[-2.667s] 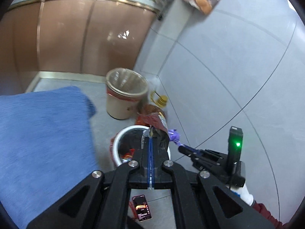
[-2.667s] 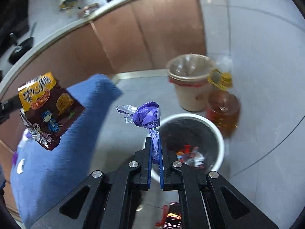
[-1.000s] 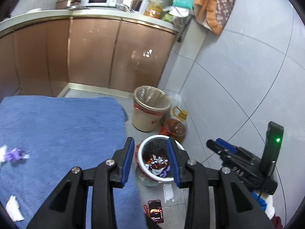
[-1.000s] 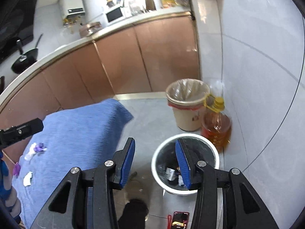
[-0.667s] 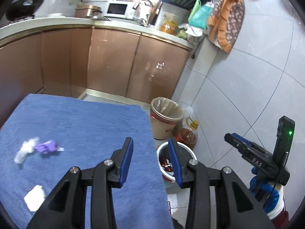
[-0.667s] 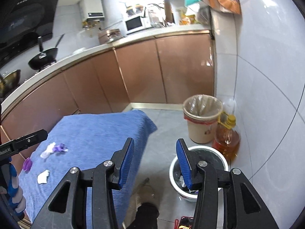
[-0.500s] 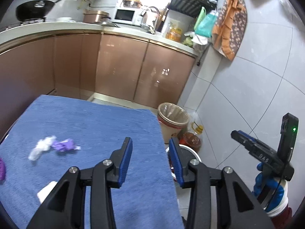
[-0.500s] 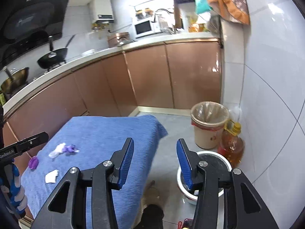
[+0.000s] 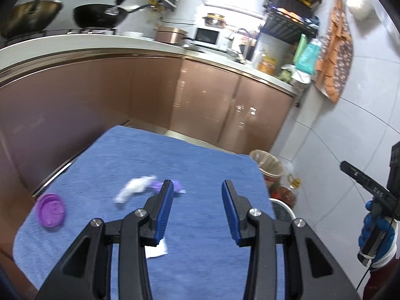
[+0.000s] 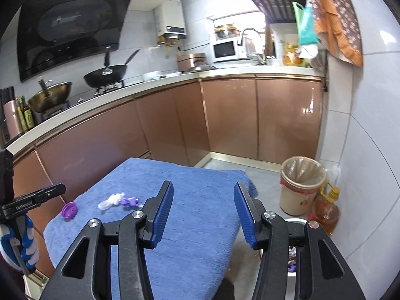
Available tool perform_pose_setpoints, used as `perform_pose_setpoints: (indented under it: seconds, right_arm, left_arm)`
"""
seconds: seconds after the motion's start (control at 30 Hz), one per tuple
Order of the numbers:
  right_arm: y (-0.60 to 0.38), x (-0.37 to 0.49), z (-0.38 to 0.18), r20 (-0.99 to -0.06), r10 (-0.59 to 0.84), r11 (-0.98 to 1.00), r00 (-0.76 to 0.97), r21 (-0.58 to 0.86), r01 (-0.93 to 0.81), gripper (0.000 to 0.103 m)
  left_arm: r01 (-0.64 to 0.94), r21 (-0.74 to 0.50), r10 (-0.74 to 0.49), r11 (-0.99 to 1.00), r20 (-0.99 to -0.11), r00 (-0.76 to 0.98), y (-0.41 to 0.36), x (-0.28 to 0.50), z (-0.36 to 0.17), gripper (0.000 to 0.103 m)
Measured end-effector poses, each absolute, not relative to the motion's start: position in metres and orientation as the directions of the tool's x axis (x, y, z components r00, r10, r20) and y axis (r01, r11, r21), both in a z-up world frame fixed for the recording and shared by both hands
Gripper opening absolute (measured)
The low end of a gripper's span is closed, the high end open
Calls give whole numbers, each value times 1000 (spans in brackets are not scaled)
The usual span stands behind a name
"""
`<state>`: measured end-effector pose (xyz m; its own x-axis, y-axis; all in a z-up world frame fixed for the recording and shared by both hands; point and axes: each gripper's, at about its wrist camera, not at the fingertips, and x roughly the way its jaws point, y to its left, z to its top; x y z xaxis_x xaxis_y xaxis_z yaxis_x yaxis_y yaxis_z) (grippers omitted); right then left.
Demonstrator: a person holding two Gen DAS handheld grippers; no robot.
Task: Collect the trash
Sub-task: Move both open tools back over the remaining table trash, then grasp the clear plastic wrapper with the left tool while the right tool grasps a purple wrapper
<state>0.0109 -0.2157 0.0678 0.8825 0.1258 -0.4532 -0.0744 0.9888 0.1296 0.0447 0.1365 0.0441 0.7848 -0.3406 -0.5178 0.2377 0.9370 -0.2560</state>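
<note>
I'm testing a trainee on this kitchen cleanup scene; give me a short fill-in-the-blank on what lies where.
1. The trash lies on a cloth coloured ____.
2. The round lid near the cloth's left edge is ____.
3. Between the jaws of the left gripper there is ____.
4. The oil bottle stands on the floor beside the lined ____.

Missing words: blue; purple; nothing; bin

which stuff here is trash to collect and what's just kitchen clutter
For the job: purple lid, white wrapper, purple wrapper, paper scrap, white bin.
Lying about: oil bottle, lined bin, wok, microwave.
</note>
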Motion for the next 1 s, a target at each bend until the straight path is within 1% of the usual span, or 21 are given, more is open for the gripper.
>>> perform_pose_setpoints:
  seconds: [0.23,0.43,0.47,0.53,0.57,0.6,0.8,1.0]
  right_arm:
    - [-189,33,58,-473,186,982,861,127,-142,50]
    - [-167,61,40,-516,235,972,823,119,-203,50]
    - [-162,68,35,-527,255,967,811,121,-225,51]
    - [-155,80,26,-543,288,957,789,132,-259,52]
    - [-151,84,22,-550,298,954,780,134,-269,53]
    - [-146,91,16,-561,310,949,768,135,-284,54]
    - [-120,132,-19,-630,345,930,696,127,-346,55]
    - [-81,180,-63,-695,400,885,598,122,-450,55]
  left_arm:
    - [160,-258,-279,953,-535,798,183,60,32,39]
    - [154,-243,-270,958,-577,771,198,83,9,39]
    - [160,-240,-274,958,-588,761,200,89,2,39]
    - [178,-231,-284,957,-605,744,201,97,-8,46]
    - [189,-217,-284,958,-615,735,201,103,-15,52]
    - [197,-205,-283,959,-622,730,201,108,-20,53]
    - [252,-164,-296,954,-670,681,192,149,-50,54]
    - [315,-133,-308,940,-732,608,180,194,-88,54]
